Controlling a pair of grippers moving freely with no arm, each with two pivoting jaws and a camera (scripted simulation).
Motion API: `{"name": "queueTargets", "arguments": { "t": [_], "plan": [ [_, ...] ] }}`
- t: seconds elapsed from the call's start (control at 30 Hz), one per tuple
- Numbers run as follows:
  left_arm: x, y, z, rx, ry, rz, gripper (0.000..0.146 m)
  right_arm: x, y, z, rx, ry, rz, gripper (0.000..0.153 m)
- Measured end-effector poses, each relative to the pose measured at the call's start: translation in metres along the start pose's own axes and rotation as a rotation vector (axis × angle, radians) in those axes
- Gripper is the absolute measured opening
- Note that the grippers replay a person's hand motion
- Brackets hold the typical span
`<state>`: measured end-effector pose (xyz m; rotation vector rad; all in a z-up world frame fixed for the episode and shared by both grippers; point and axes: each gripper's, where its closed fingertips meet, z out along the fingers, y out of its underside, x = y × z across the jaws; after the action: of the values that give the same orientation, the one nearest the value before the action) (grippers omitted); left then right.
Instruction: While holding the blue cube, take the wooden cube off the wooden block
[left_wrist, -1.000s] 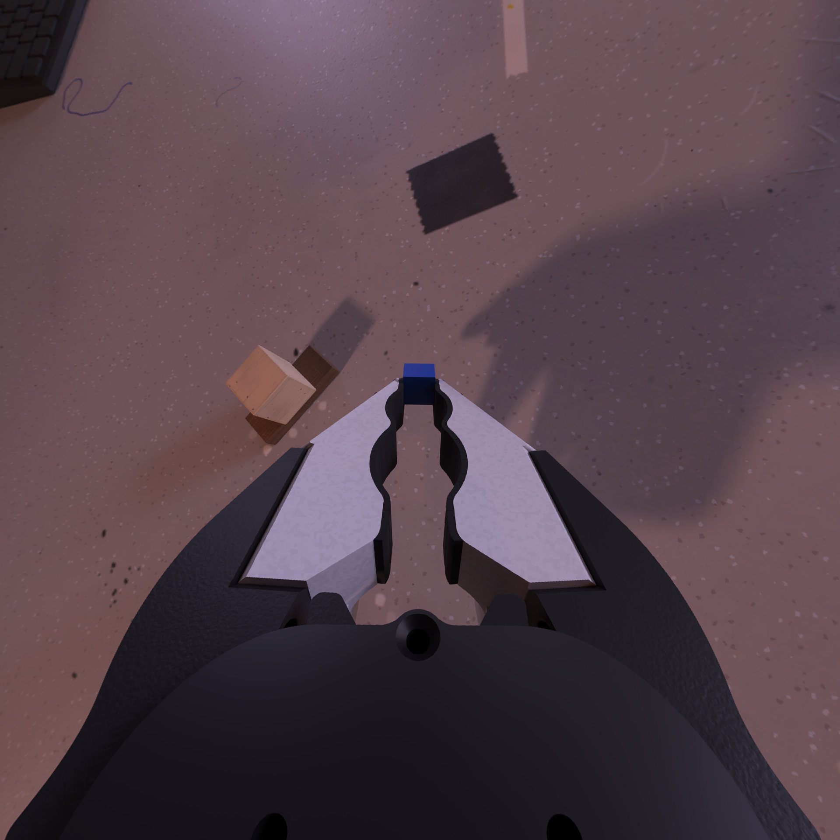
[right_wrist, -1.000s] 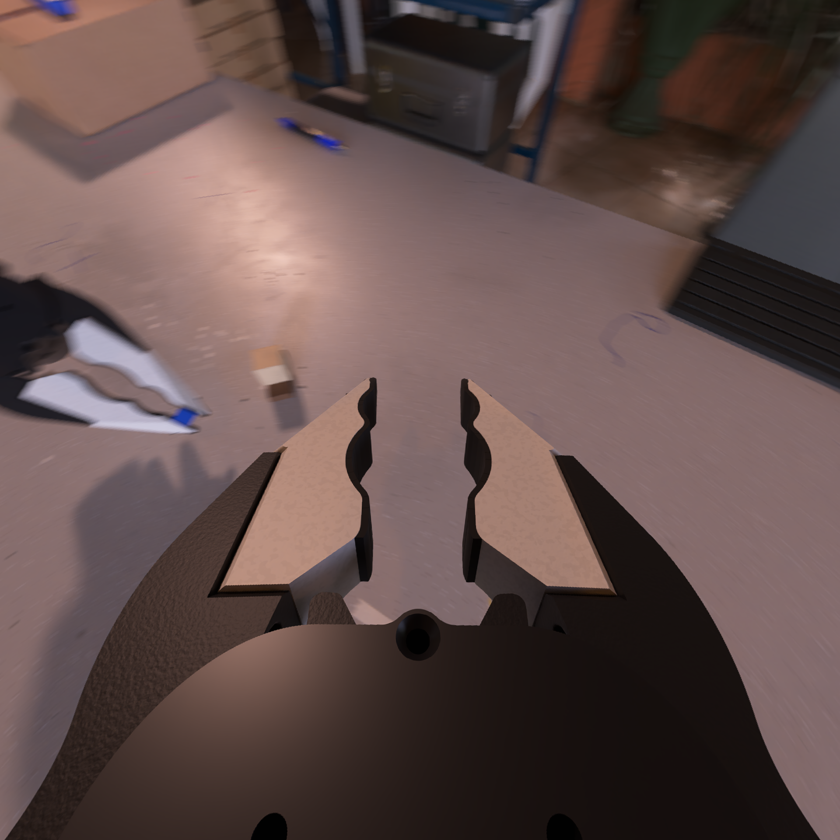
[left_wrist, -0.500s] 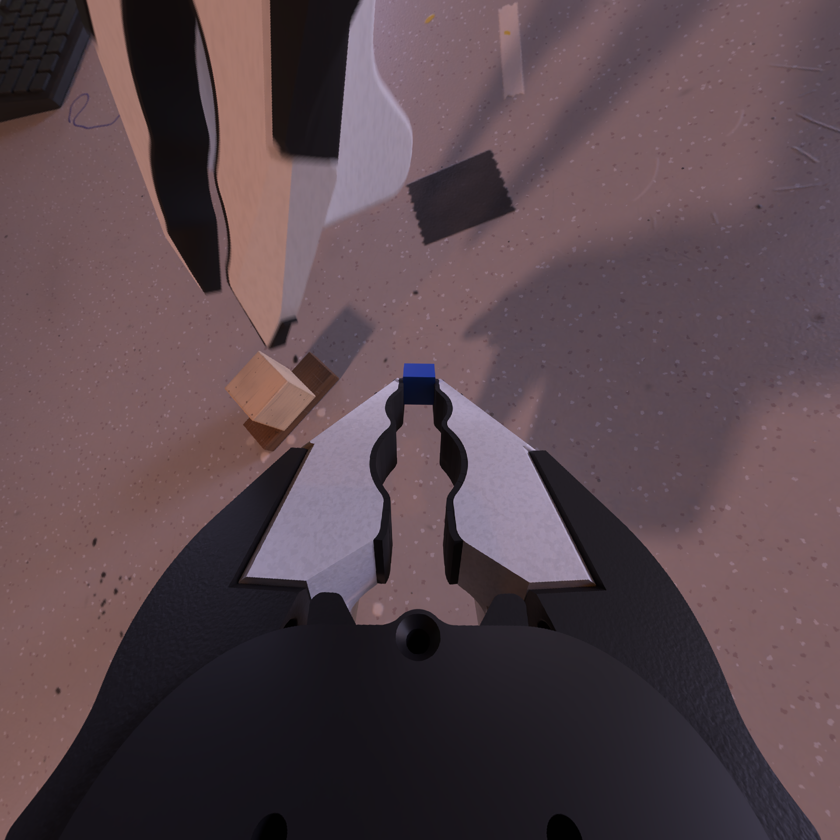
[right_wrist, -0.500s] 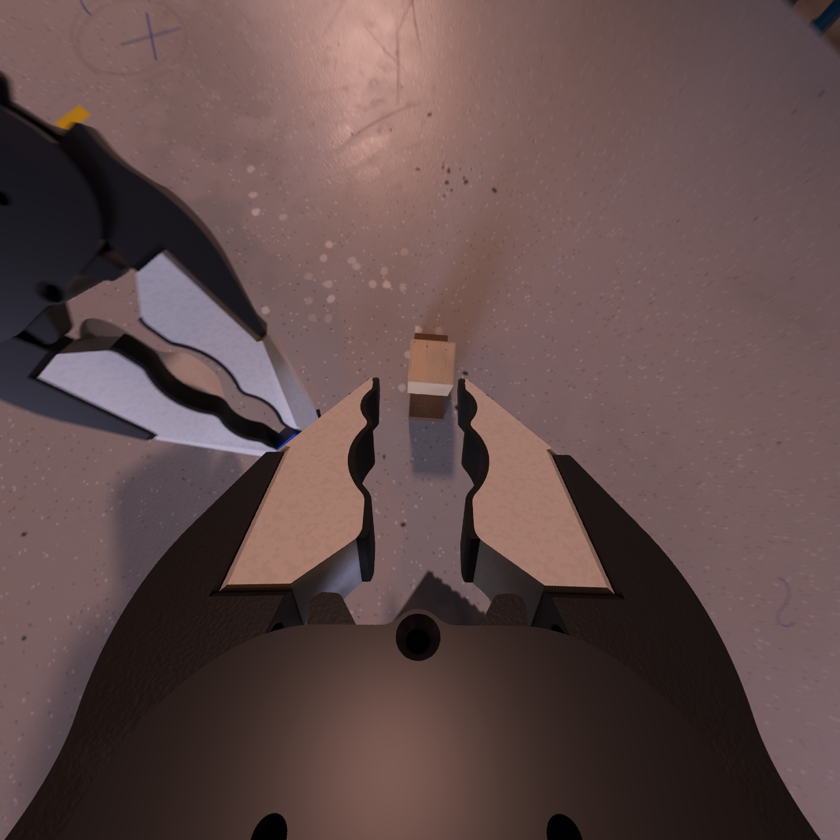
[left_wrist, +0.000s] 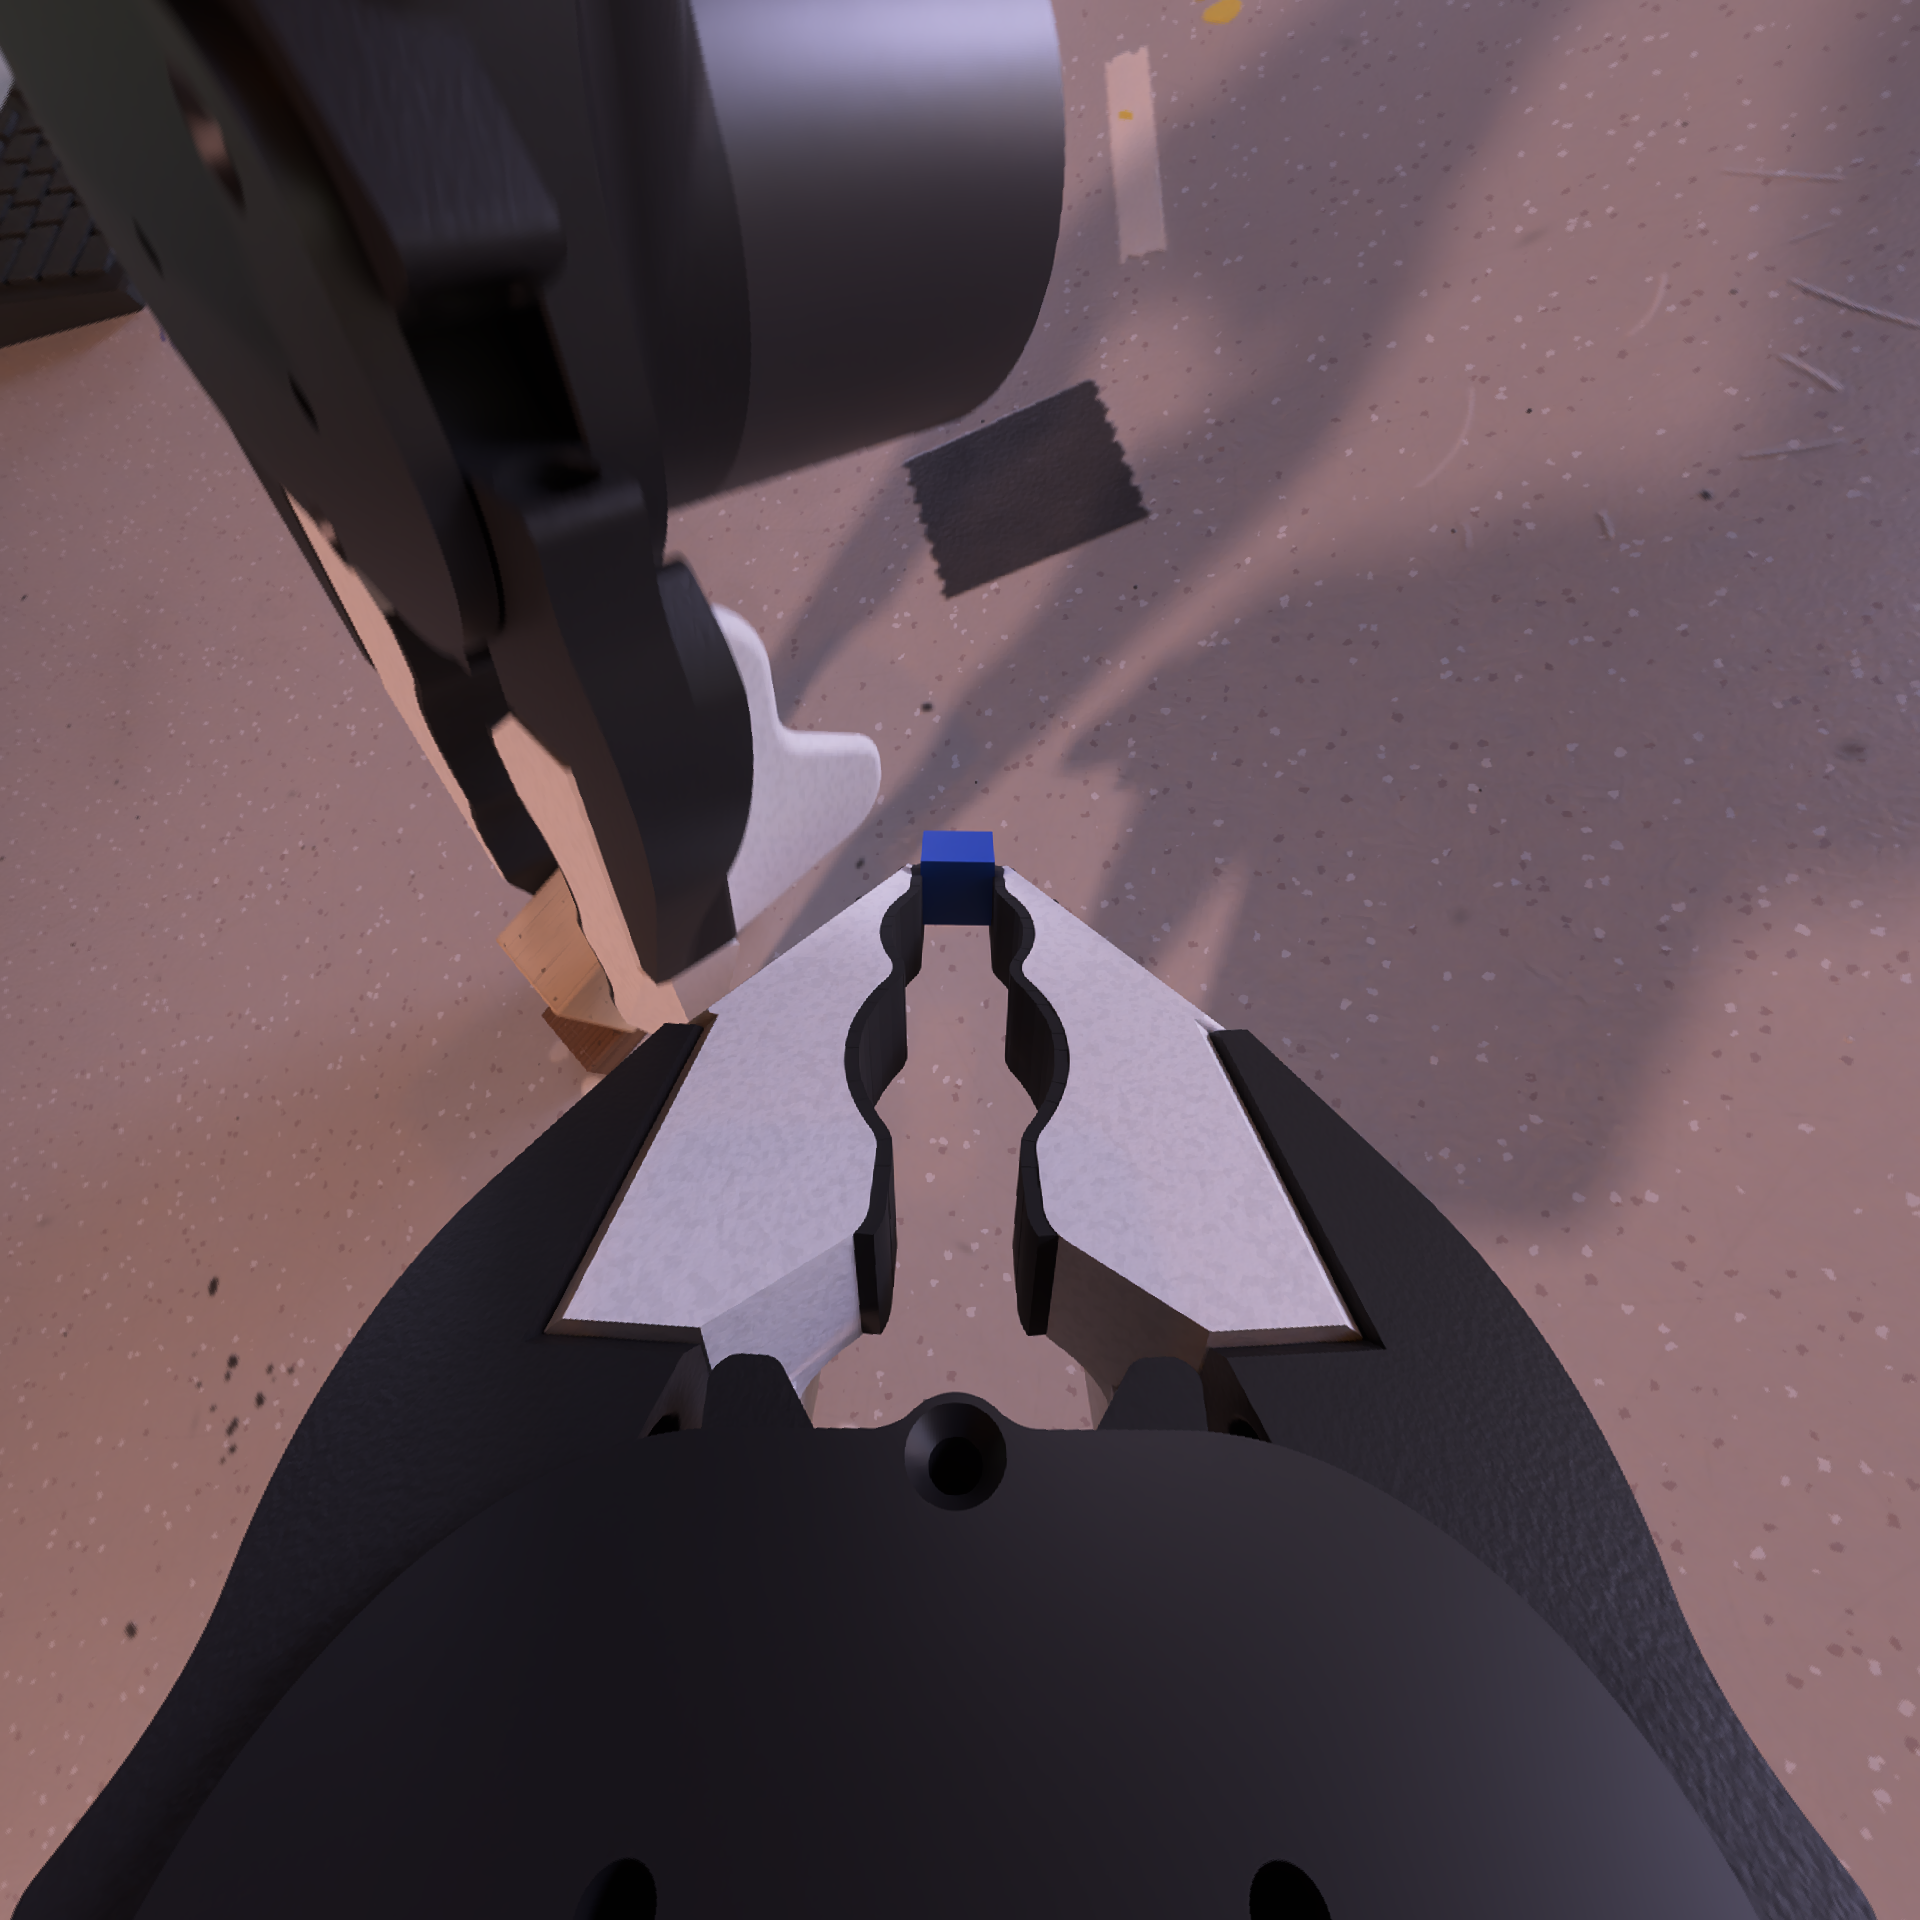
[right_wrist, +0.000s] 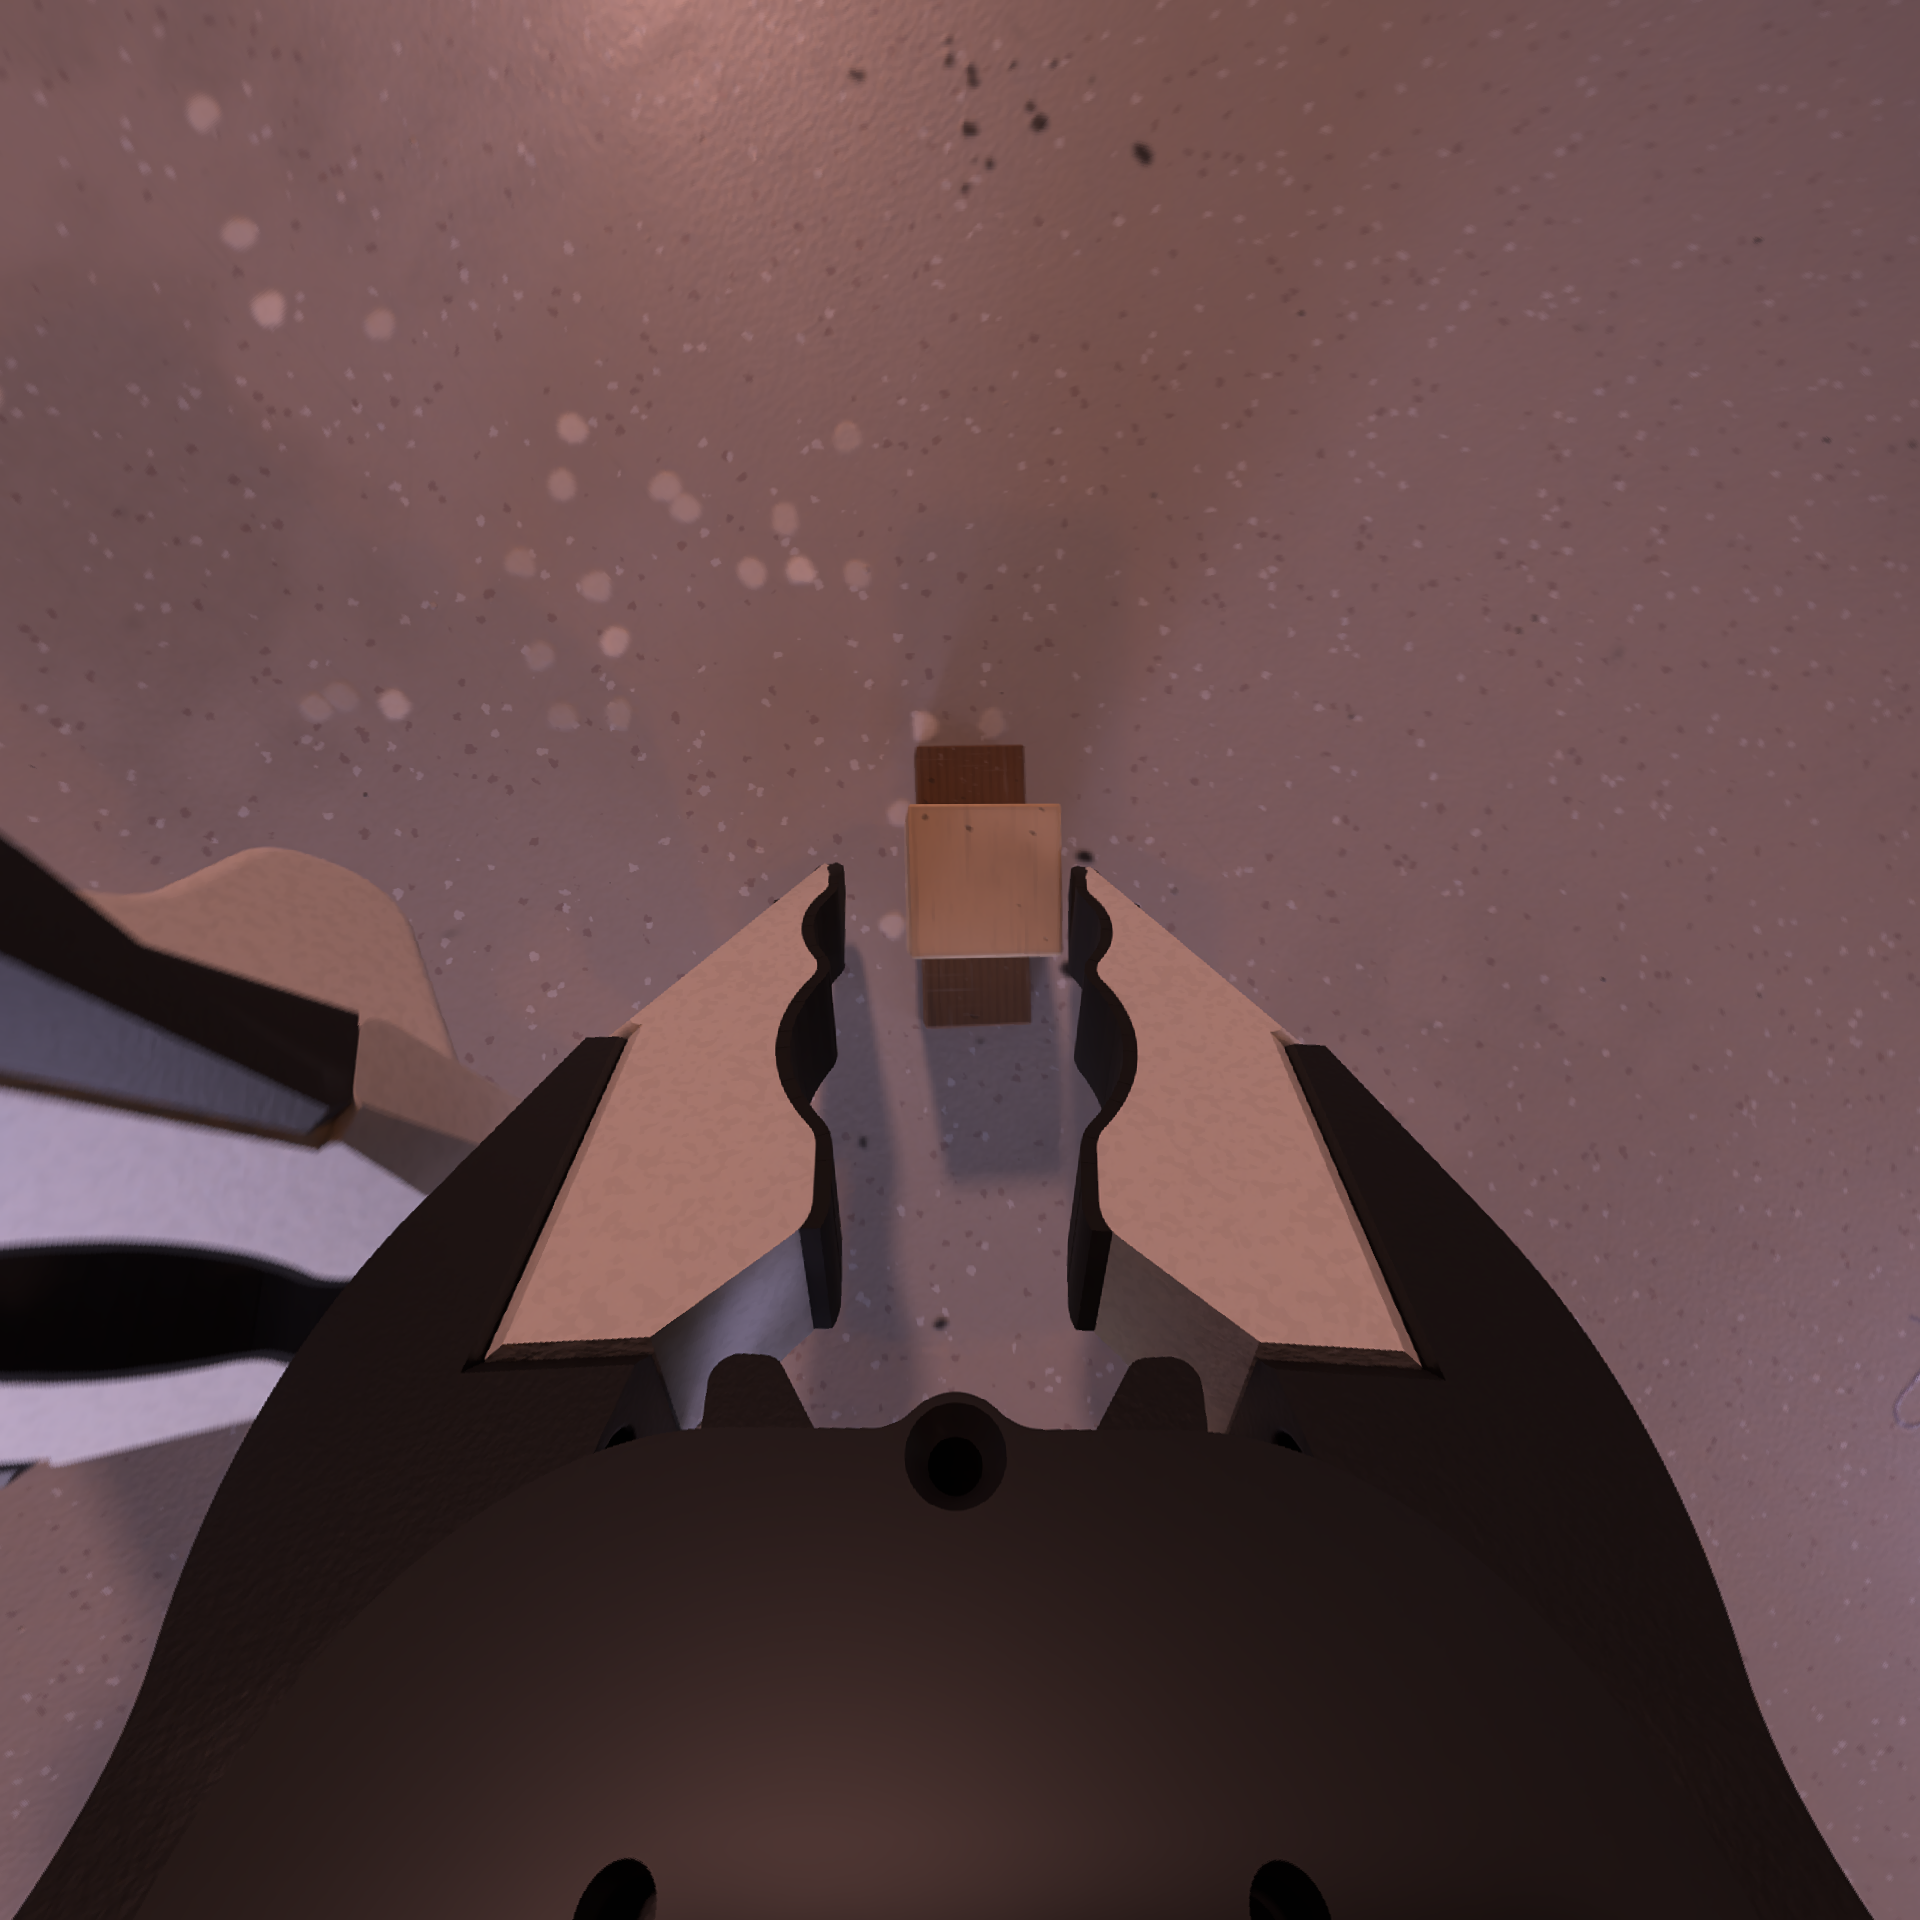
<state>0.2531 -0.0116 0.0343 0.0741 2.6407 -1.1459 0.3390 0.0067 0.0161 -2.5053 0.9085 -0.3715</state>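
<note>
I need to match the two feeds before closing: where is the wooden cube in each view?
Left wrist view: wooden cube left of centre, mostly hidden behind the right hand-held gripper's fingers.
Right wrist view: wooden cube centre, just past the open fingertips.
Shared landmark: the wooden block beneath it.

blue cube (left_wrist: 957, 879), pale wooden cube (right_wrist: 984, 879), dark-brown wooden block (right_wrist: 975, 992)

The cube (right_wrist: 983, 879) sits on the block (right_wrist: 975, 992), which lies on the table (right_wrist: 1455, 520). The right gripper's (right_wrist: 954, 894) fingers (right_wrist: 1081, 914) flank the cube, apart from it. The other gripper (right_wrist: 156, 1195) lies left.
</note>
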Motion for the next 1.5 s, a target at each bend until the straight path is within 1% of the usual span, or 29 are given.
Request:
{"name": "queueTargets", "arguments": {
  "t": [0.07, 0.2, 0.27, 0.33, 0.43, 0.53, 0.63, 0.67, 0.73, 0.8, 0.9, 1.03, 1.1, 1.17, 1.33, 1.5],
  "plan": [
    [0.000, 0.000, 0.000, -0.004, -0.012, 0.008, 0.011, -0.003, 0.000, 0.005, -0.017, 0.006, -0.028, 0.040],
    [0.000, 0.000, 0.000, -0.004, -0.008, 0.003, 0.011, 0.005, 0.001, 0.004, -0.024, 0.079, -0.086, 0.034],
    [0.000, 0.000, 0.000, -0.002, -0.002, -0.001, 0.011, 0.007, -0.001, -0.004, 0.004, 0.077, -0.095, 0.030],
    [-0.001, 0.001, -0.001, -0.002, 0.003, -0.011, 0.011, 0.013, -0.003, -0.019, 0.047, 0.063, -0.079, 0.029],
    [-0.005, 0.004, -0.002, -0.009, -0.004, -0.033, 0.011, 0.040, 0.001, -0.058, 0.111, 0.122, -0.033, 0.029],
    [-0.010, 0.008, -0.005, -0.016, -0.016, -0.044, 0.011, 0.082, 0.018, -0.114, 0.207, 0.216, 0.068, 0.029],
    [-0.011, 0.009, -0.005, -0.016, -0.018, -0.048, 0.011, 0.136, 0.056, -0.169, 0.275, 0.351, 0.226, 0.029],
    [-0.011, 0.008, -0.005, -0.016, -0.020, -0.049, 0.011, 0.154, 0.073, -0.182, 0.281, 0.395, 0.283, 0.029],
    [-0.012, 0.008, -0.004, -0.020, -0.024, -0.048, 0.011, 0.183, 0.114, -0.198, 0.249, 0.440, 0.404, 0.029],
    [-0.012, 0.008, -0.004, -0.024, -0.027, -0.044, 0.011, 0.202, 0.150, -0.201, 0.197, 0.449, 0.501, 0.029],
    [-0.012, 0.007, -0.003, -0.028, -0.031, -0.042, 0.011, 0.217, 0.190, -0.189, 0.111, 0.422, 0.588, 0.029],
    [-0.012, 0.008, -0.003, -0.030, -0.038, -0.041, 0.011, 0.219, 0.225, -0.157, -0.027, 0.331, 0.633, 0.029],
    [-0.012, 0.008, -0.003, -0.028, -0.042, -0.039, 0.011, 0.220, 0.238, -0.146, -0.104, 0.315, 0.647, 0.029],
    [-0.012, 0.008, -0.003, -0.026, -0.042, -0.039, 0.011, 0.219, 0.242, -0.140, -0.145, 0.315, 0.639, 0.029],
    [-0.011, 0.009, -0.004, -0.021, -0.029, -0.043, 0.011, 0.216, 0.235, -0.134, -0.149, 0.299, 0.617, 0.029],
    [-0.013, 0.010, -0.005, -0.022, -0.028, -0.042, 0.011, 0.209, 0.240, -0.128, -0.210, 0.277, 0.605, 0.029]
  ]
}}
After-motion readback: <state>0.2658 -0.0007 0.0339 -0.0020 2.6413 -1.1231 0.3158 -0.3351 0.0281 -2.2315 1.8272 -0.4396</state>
